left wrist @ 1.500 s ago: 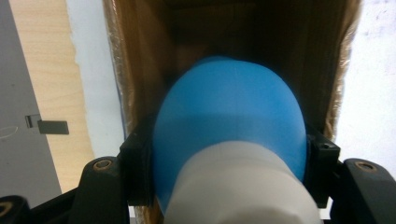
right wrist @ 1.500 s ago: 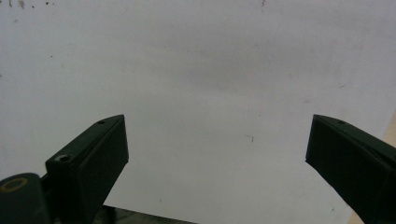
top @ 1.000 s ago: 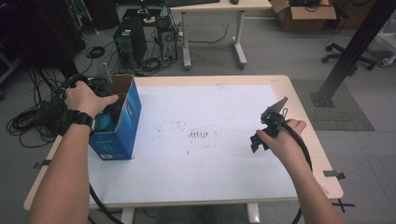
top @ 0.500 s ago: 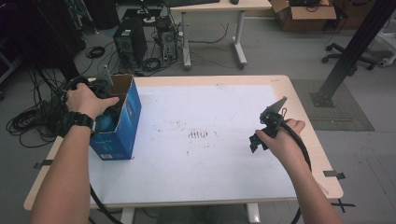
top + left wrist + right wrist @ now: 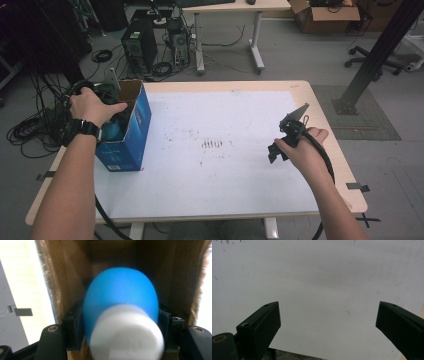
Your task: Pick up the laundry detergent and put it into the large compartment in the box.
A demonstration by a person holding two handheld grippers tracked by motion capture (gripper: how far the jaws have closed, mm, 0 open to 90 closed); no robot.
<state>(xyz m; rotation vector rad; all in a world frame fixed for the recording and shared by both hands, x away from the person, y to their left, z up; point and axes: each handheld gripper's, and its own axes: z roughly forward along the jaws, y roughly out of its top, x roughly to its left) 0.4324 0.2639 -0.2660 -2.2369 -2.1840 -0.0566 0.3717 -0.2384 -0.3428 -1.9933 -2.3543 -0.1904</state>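
The room around the bench is a grey floor [image 5: 300, 55] crowded at the far left with 2 computer towers [image 5: 137, 47] and loose black cables [image 5: 30, 130]. A second desk [image 5: 227, 7] stands beyond, a cardboard carton [image 5: 325, 10] sits on the floor at the far right, and a black slanted post [image 5: 380, 50] rises from a dark floor mat [image 5: 365, 115].

The worktop [image 5: 225, 200] has a pale wooden edge and a white sheet over most of its top. The sheet carries dark scuffs, with 1 denser cluster of marks [image 5: 215, 144] near its middle.

A blue cardboard box [image 5: 132, 135], open at the top, stands at the worktop's left edge. The left hand-held gripper [image 5: 107, 107] reaches down into it. In the left gripper view, its jaws have just been opening a little, yet their pads still sit against both sides of a blue bottle [image 5: 121, 300] with a white cap [image 5: 126, 332], which is inside the box between brown cardboard walls; the bottle looks blurred.

The right hand-held gripper [image 5: 282, 145] is held above the right part of the sheet, well apart from the box. In the right gripper view its jaws stand wide apart with bare white sheet between them.

A wristwatch [image 5: 82, 129] is on the left wrist.
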